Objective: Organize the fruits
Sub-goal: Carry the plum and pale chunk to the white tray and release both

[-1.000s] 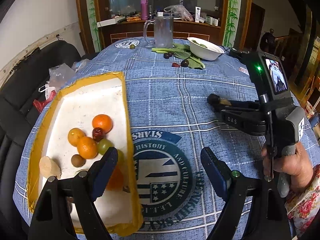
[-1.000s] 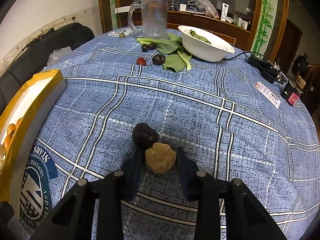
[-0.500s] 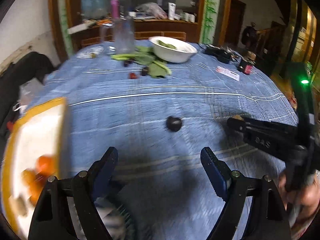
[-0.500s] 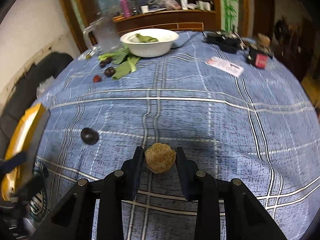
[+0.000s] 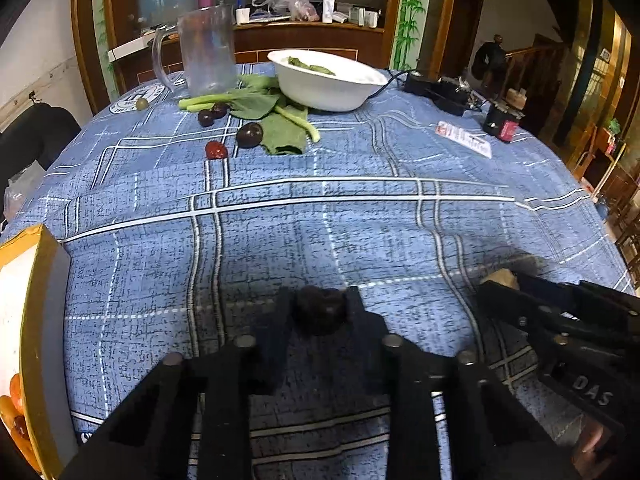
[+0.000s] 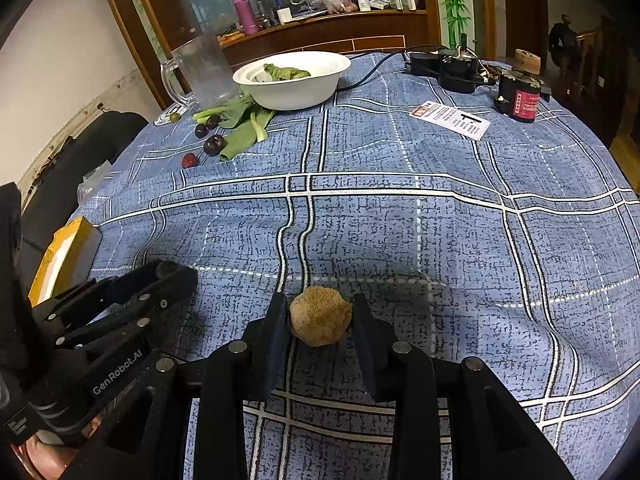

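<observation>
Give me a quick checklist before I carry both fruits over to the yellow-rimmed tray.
1. Left gripper closed on the dark plum: ok, both pads touch its sides.
2. Right gripper closed on the rough tan fruit: ok, it sits squeezed between the pads.
3. The two grippers apart from each other: cannot tell, they are side by side and close.
4. Tray within view on the left: ok, its yellow rim shows.
5. Free space in the tray: cannot tell, only a strip with orange fruits is visible.
6. More fruit left to collect: not ok, the red fruit and dark plums lie by the white bowl.
</observation>
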